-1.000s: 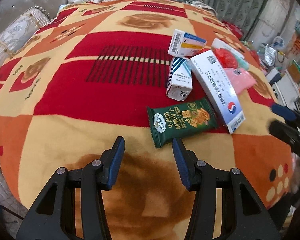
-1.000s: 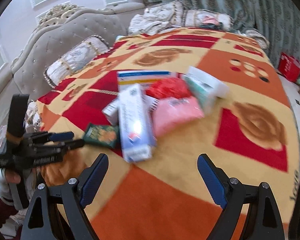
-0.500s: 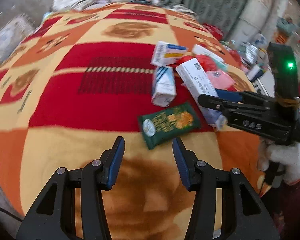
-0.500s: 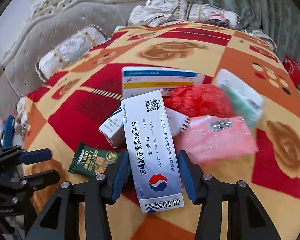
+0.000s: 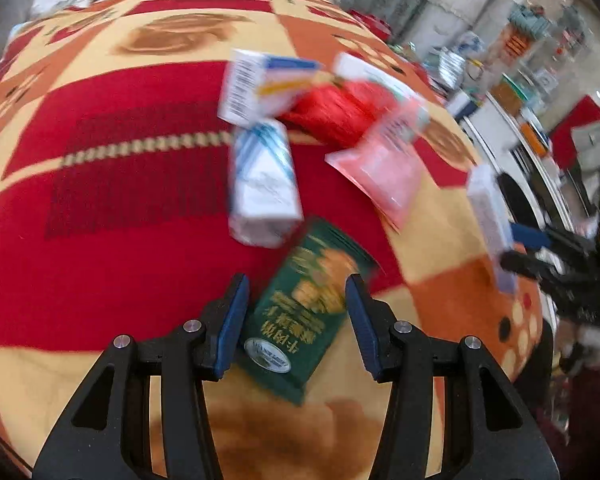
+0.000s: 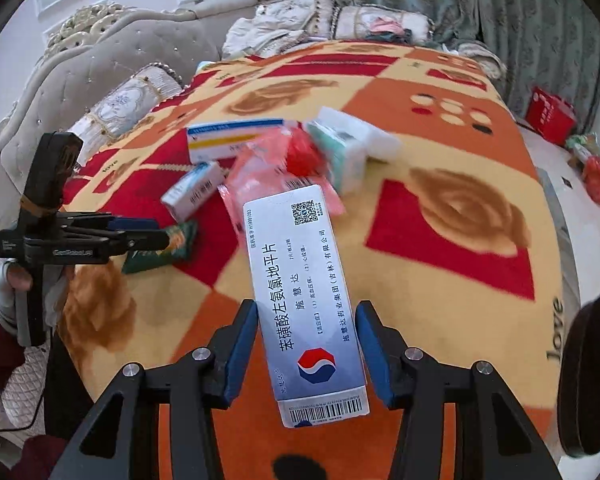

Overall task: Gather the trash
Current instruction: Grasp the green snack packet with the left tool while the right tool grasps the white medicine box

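Both wrist views low, close over blanket (image 5: 100, 220), converging from opposite sides; shared: green packet (image 5: 304, 312), each other's hand-held gripper.

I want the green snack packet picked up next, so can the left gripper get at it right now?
Probably yes. The left gripper has its jaws open on either side of the green snack packet, which lies flat on the blanket with nothing on top; the view is blurred, though.
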The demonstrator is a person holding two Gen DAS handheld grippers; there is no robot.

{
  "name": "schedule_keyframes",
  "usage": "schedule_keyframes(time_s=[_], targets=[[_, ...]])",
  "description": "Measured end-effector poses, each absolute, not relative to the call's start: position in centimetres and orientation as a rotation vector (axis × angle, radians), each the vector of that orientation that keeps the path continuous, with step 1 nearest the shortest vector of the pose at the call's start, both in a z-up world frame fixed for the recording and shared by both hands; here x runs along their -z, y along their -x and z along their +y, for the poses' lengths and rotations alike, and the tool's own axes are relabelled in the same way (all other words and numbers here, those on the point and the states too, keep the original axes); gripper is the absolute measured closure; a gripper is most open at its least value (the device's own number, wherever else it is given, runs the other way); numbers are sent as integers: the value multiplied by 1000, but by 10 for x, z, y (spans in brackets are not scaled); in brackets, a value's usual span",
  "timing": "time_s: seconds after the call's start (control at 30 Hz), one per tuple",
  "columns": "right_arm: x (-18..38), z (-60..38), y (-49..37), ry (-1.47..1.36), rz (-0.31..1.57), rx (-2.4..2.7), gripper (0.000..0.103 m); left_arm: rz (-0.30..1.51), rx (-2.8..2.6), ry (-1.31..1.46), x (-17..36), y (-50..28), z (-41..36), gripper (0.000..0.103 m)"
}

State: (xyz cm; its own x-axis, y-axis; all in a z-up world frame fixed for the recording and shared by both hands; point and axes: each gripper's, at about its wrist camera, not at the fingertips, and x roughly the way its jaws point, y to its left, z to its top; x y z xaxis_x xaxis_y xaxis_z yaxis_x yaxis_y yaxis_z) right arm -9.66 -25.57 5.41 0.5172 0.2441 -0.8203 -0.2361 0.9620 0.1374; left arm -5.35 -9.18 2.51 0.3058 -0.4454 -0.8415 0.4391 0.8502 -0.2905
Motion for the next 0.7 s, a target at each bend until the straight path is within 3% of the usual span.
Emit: schedule_keyframes(time_s=[0.2,0.5,0.7], targets=[[-38,-275,101,-43,1032,-243,54,1122,631,-80,-28,91,-119,54],[-26,-270,99,-11,1043,-213,53,1130,455,2,-26,75,-132,54],[-19,-264,97,21,1028,-207,53,1085,333,-95,-22,80,-150,54]])
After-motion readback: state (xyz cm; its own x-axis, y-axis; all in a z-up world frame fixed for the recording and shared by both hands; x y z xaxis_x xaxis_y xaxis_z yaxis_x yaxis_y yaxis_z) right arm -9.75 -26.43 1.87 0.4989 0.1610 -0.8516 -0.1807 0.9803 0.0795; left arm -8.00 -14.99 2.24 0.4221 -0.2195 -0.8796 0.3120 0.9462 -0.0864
